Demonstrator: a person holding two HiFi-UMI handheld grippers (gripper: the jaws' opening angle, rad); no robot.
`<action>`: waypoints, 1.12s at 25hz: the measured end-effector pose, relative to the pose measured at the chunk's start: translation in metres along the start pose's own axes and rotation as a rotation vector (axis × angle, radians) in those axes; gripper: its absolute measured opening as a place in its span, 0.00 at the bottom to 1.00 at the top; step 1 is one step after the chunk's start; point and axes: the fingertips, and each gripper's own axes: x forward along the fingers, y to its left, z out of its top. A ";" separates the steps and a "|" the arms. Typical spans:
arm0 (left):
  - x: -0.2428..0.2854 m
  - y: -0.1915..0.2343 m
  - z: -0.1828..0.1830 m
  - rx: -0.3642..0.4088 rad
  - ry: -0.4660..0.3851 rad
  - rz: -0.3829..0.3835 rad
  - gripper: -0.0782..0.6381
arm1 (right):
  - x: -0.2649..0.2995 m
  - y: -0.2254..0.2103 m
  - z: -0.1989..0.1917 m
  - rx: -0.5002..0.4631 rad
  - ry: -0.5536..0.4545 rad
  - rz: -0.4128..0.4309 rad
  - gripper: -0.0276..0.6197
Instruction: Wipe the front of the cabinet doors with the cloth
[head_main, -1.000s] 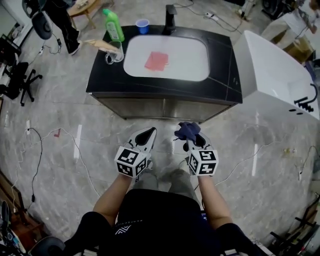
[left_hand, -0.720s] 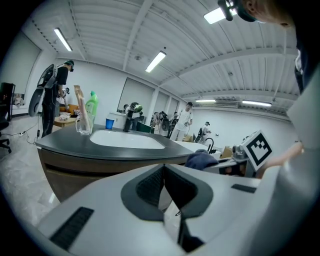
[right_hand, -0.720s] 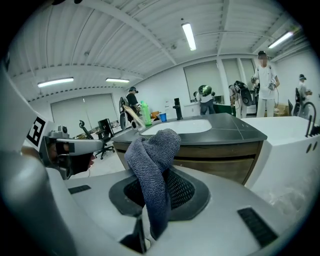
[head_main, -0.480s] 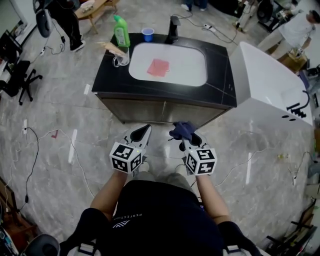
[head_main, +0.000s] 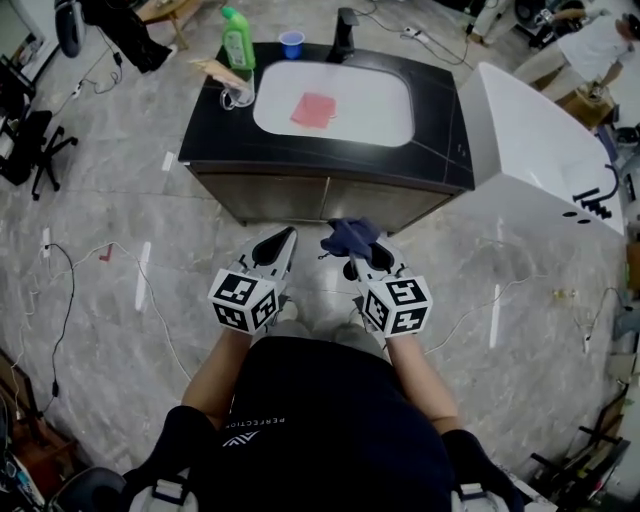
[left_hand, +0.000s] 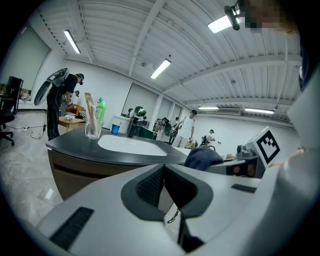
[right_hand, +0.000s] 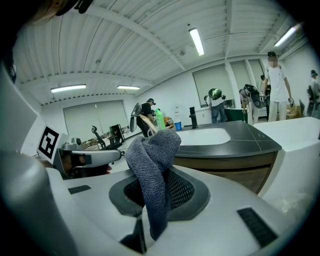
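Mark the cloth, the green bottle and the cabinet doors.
cloth (head_main: 350, 238), head view, its bunched middle.
green bottle (head_main: 237, 45), head view, middle of its body.
cabinet doors (head_main: 265, 198), head view, front face of left door.

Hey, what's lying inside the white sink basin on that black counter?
One pink cloth lies flat inside the white basin, slightly left of centre. Nothing else shows in there. Whatever sits beneath the cloth, a drain perhaps, is covered.

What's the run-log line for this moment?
right gripper: shut on cloth | left gripper: shut, empty | cabinet doors: not yet touched
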 end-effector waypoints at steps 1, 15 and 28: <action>-0.001 0.000 0.001 -0.003 -0.006 0.004 0.12 | -0.001 0.002 0.000 0.004 -0.001 0.008 0.15; -0.010 0.002 -0.011 -0.012 0.029 0.013 0.12 | -0.001 0.015 -0.010 0.015 0.014 0.028 0.15; 0.000 -0.006 -0.012 -0.012 0.047 -0.031 0.12 | -0.004 0.010 -0.004 0.035 0.008 0.022 0.15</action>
